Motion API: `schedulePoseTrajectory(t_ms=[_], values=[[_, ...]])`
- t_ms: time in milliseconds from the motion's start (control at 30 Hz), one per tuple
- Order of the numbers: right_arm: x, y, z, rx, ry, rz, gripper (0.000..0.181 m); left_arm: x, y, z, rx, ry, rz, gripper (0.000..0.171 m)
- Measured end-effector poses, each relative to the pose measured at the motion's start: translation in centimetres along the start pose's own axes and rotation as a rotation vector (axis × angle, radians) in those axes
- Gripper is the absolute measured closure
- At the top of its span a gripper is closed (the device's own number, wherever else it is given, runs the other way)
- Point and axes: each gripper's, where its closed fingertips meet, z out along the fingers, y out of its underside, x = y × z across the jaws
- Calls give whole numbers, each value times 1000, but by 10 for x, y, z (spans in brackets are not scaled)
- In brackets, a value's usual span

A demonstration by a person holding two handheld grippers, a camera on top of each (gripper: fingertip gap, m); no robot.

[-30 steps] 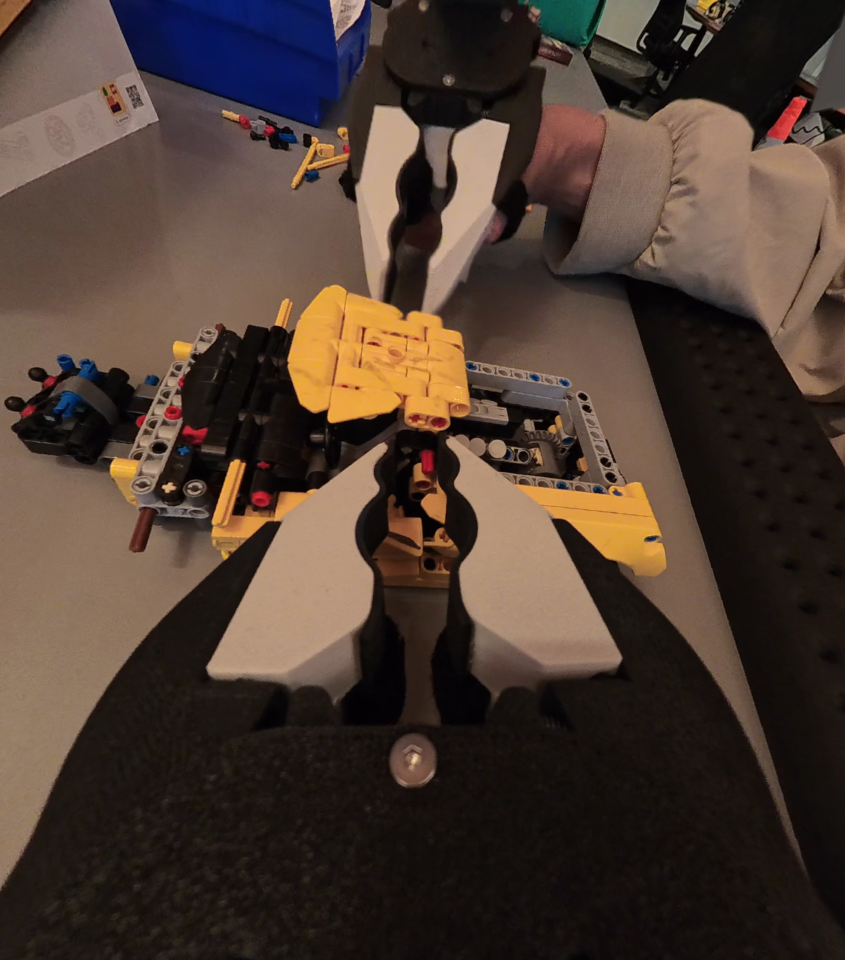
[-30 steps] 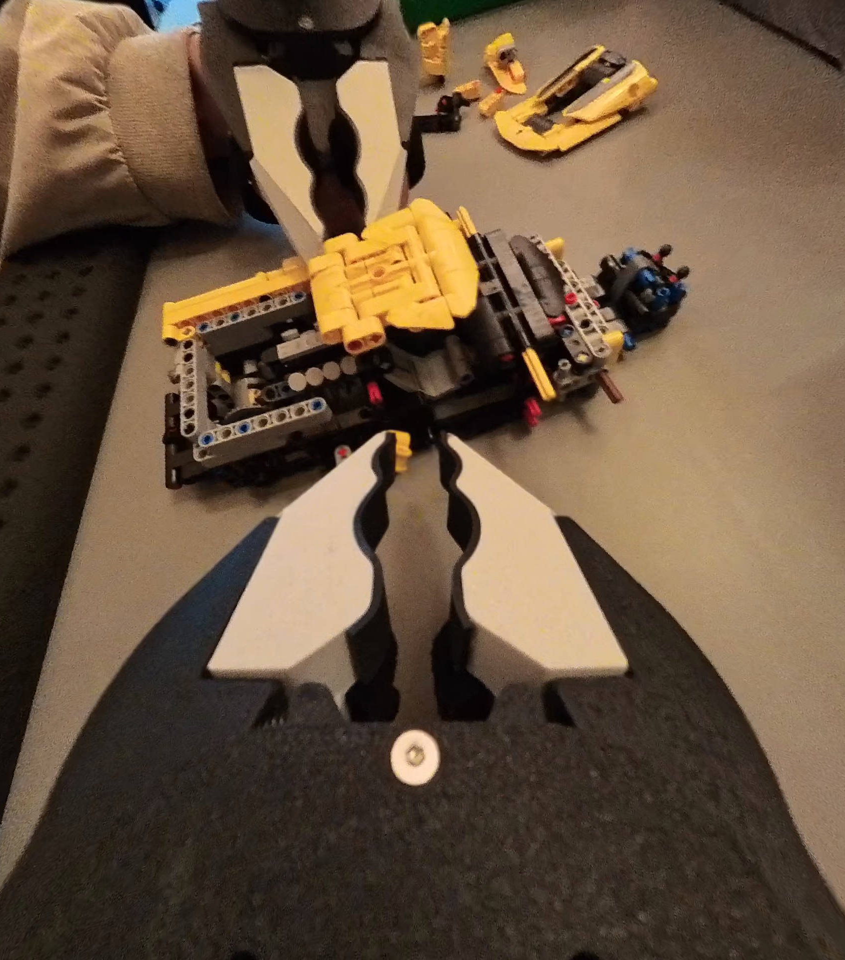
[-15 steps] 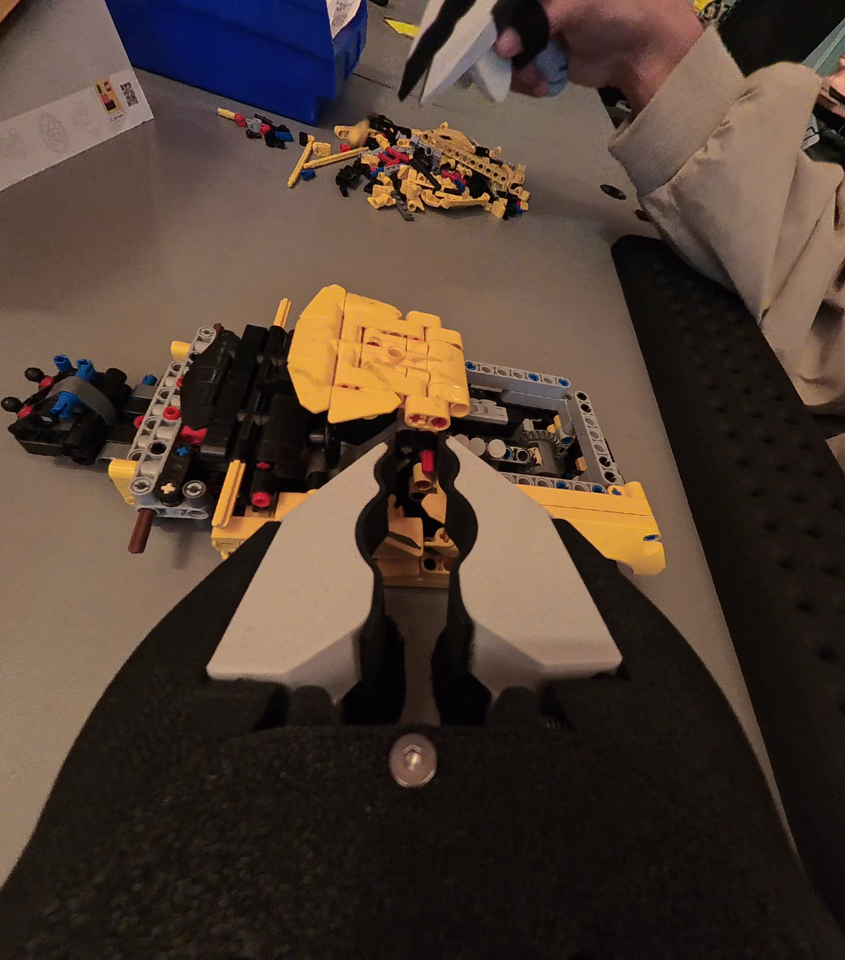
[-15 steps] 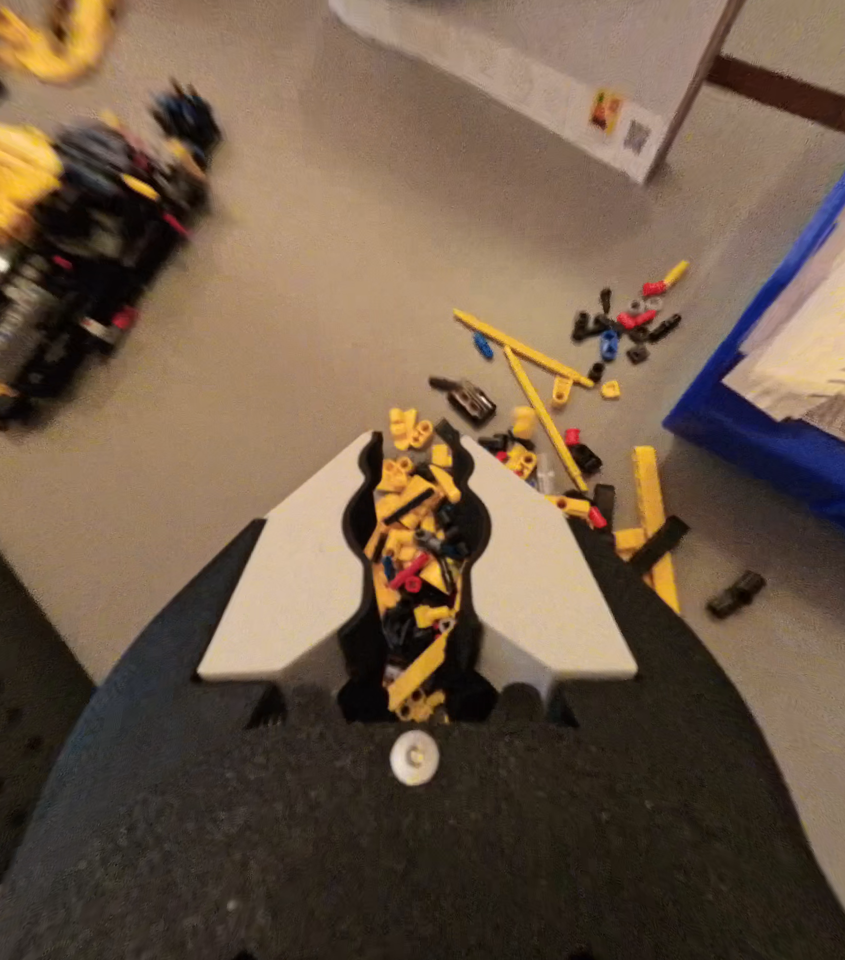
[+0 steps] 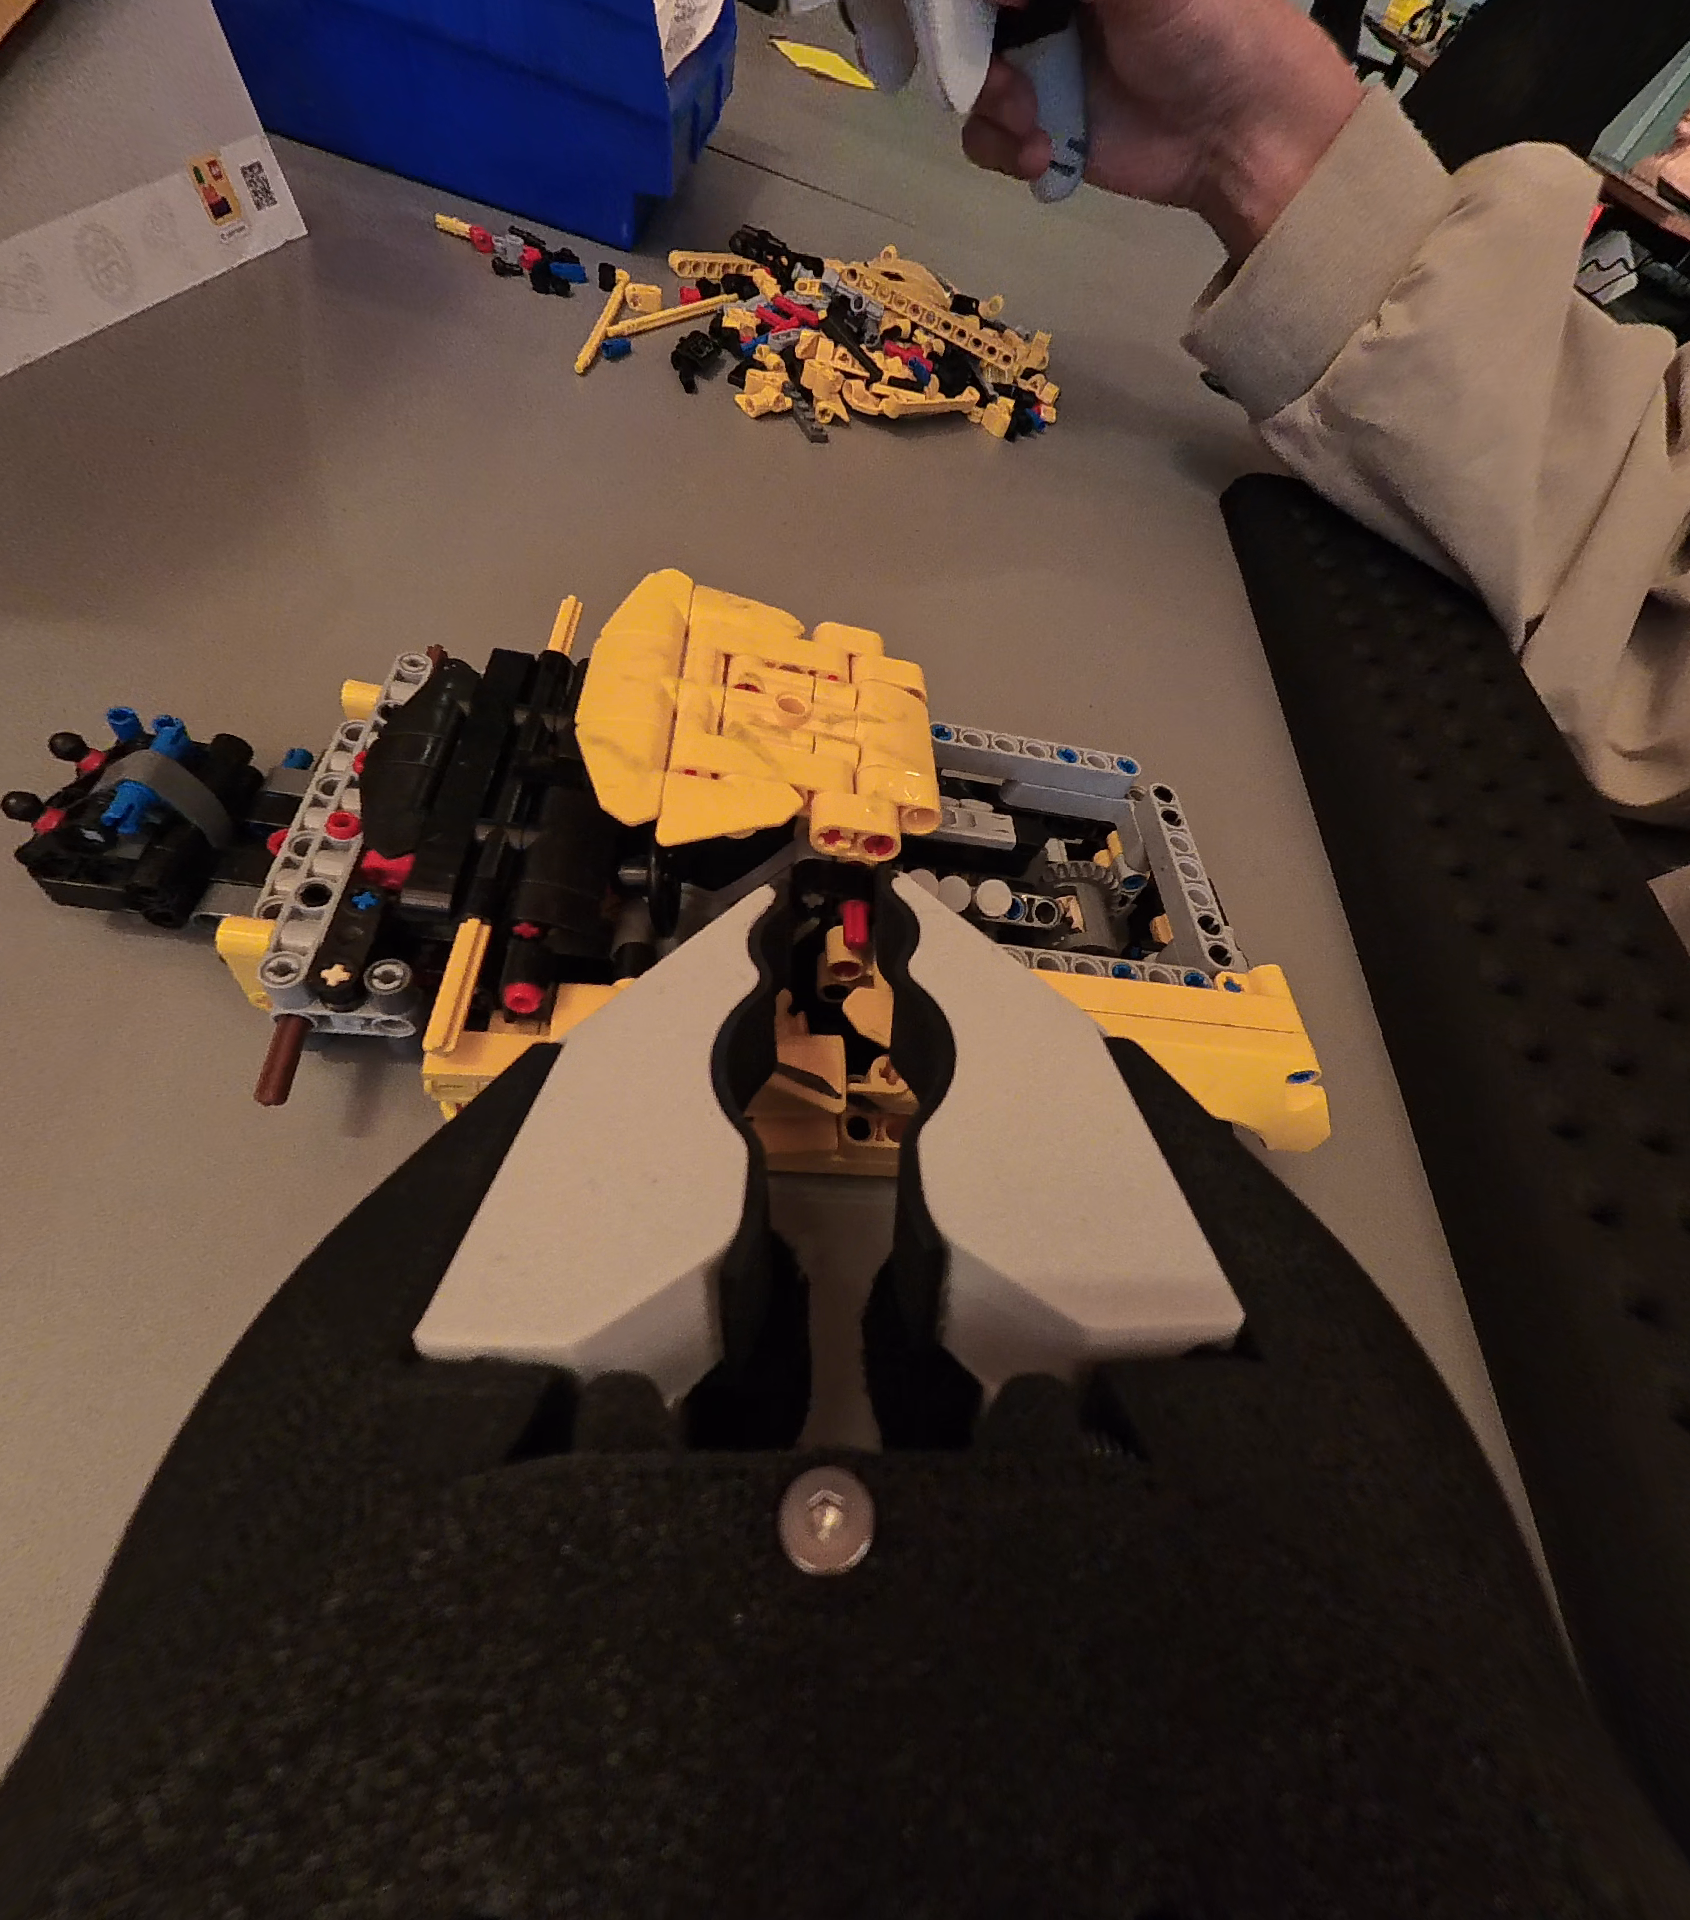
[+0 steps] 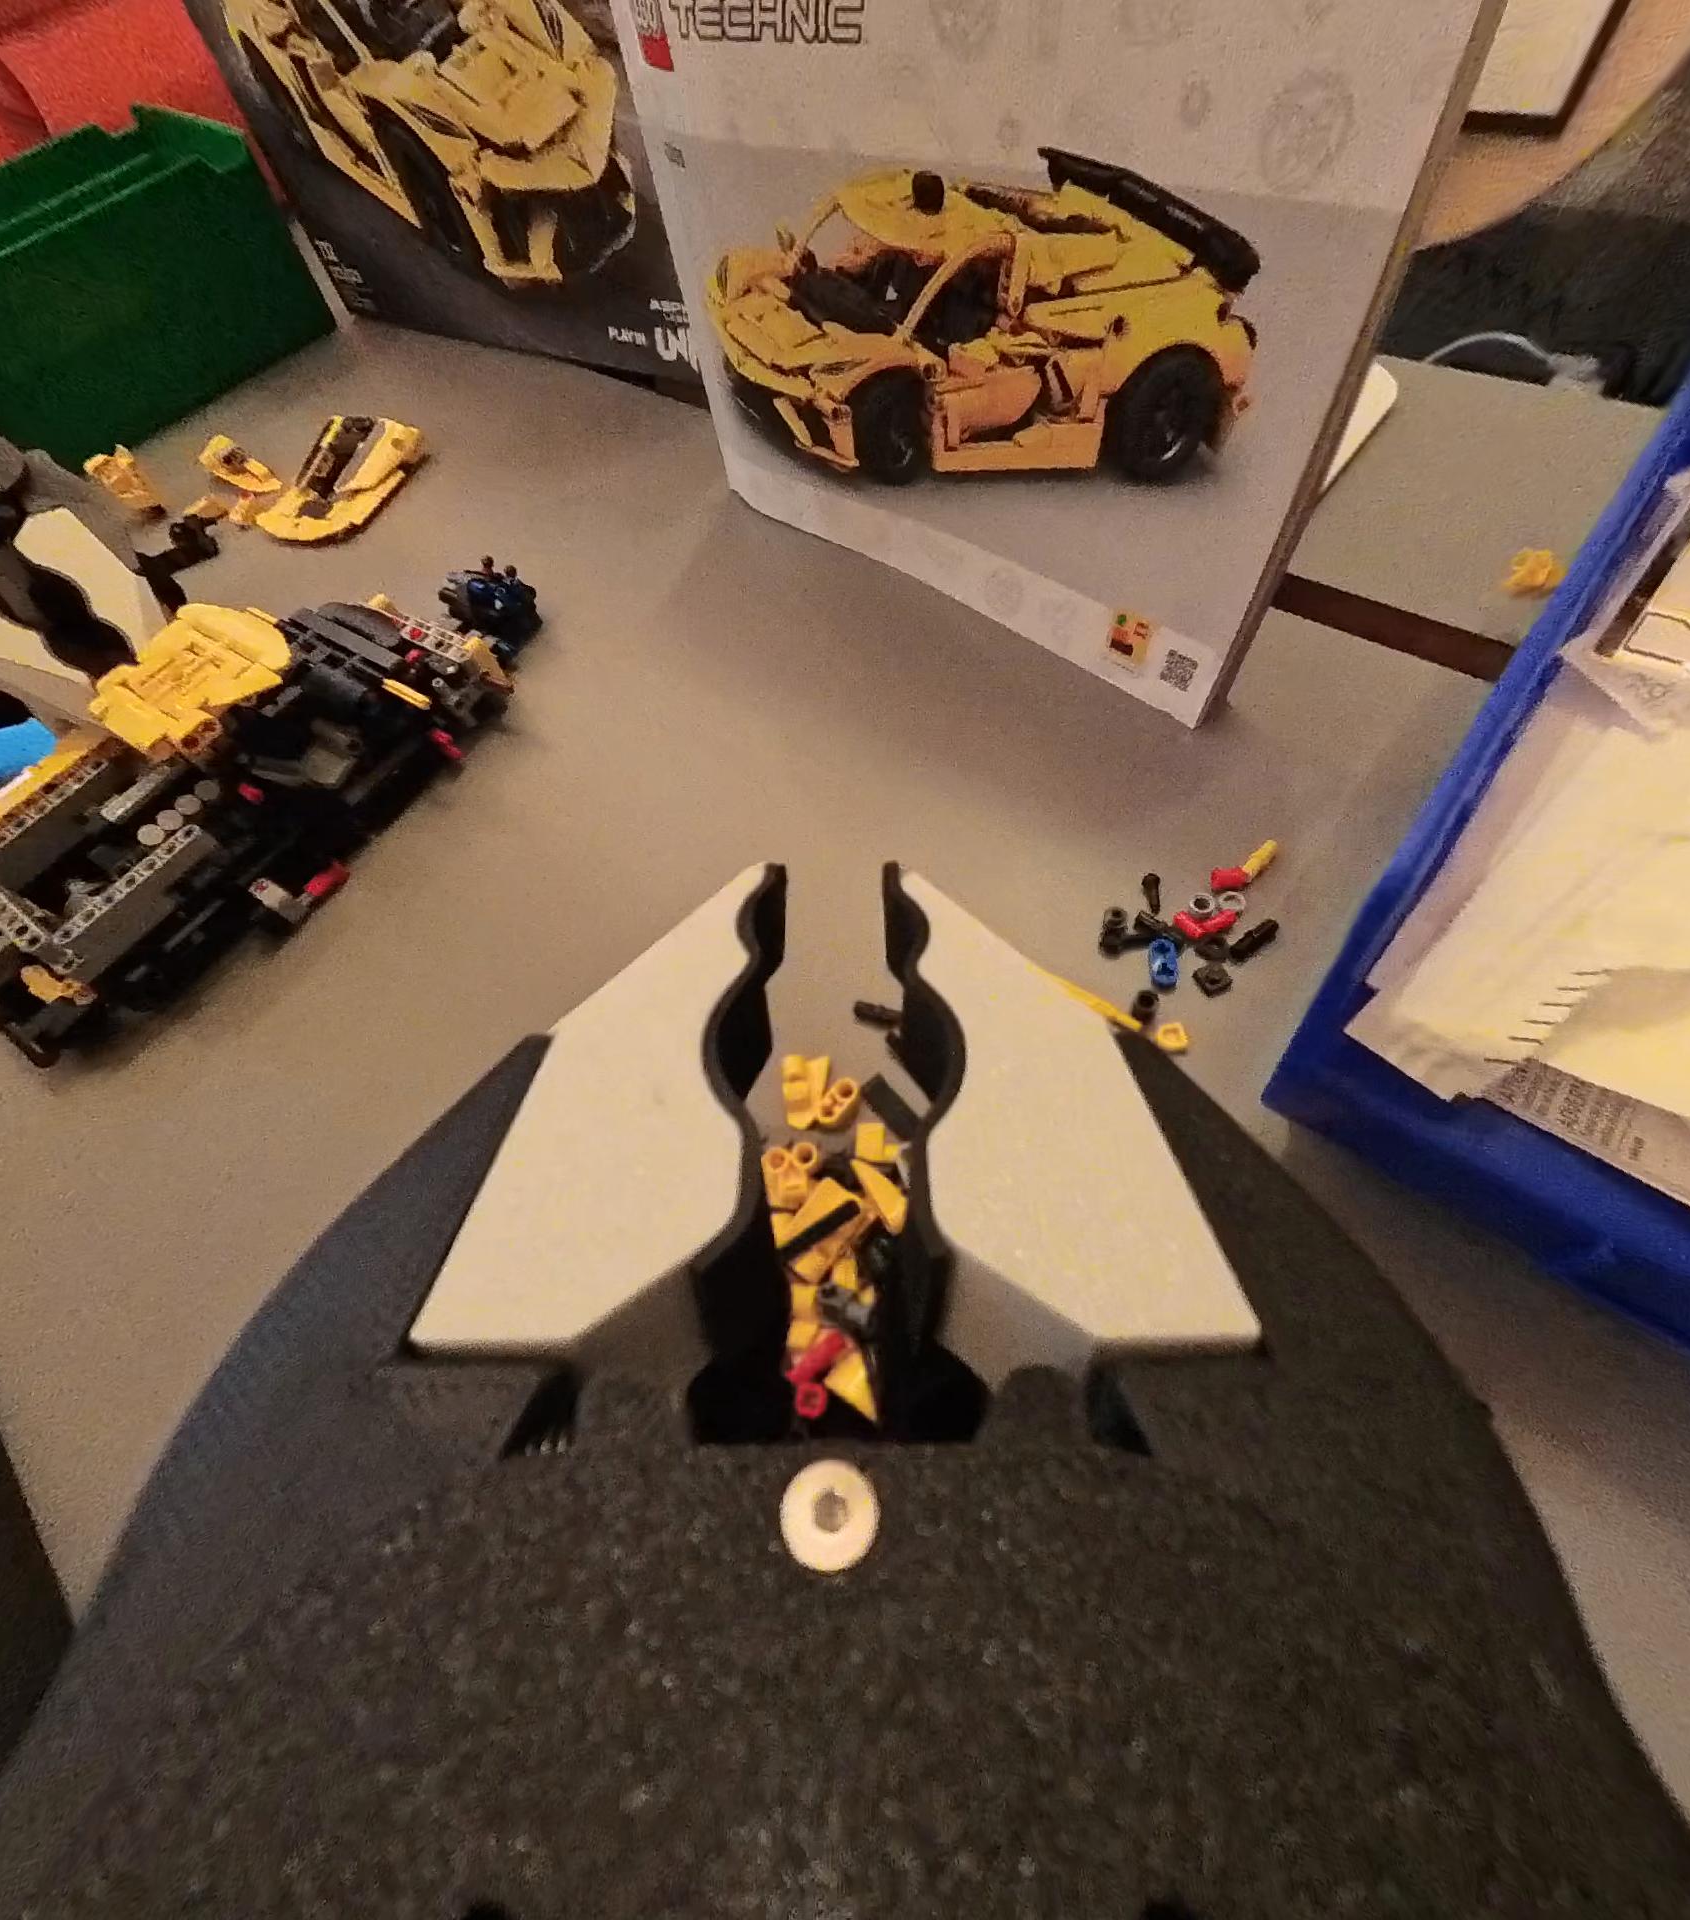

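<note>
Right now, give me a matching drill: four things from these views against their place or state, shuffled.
1. left gripper
2. right gripper
3. blue bin
4. instruction booklet

a. stands upright, pictures a yellow car
b. over the loose parts pile
c. holds white paper
d. fingertips at the half-built brick car chassis

Pairs: 1-d, 2-b, 3-c, 4-a
</note>
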Motion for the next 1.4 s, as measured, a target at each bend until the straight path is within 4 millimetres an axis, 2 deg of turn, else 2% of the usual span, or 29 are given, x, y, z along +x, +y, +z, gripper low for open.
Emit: schedulePoseTrajectory(t_ms=[200, 1000, 1067, 1133, 1200, 1267, 1333, 1400], values=[[-9, 13, 24, -93, 9, -69, 163, 1, 0, 0, -1, 2, 1, 158], [-14, 16, 29, -100, 8, -94, 162, 2, 1, 0, -1, 13, -14, 158], [-38, 7, 38, -66, -93, -85, 156, 3, 1, 0, -3, 22, -15, 158], [-87, 1, 59, -37, -266, -159, 155, 5, 2, -1, -6, 40, -25, 158], [-145, 11, 82, -69, -455, -236, 152, 5, 2, -1, -6, 40, -24, 158], [-184, 27, 97, -156, -604, -269, 148, 5, 2, -1, -6, 39, -23, 158], [-206, 27, 107, -141, -697, -253, 158, 5, 2, -1, -6, 37, -23, 158], [-209, 37, 123, -178, -693, -285, 159, 5, 2, 0, -5, 33, -21, 158]])
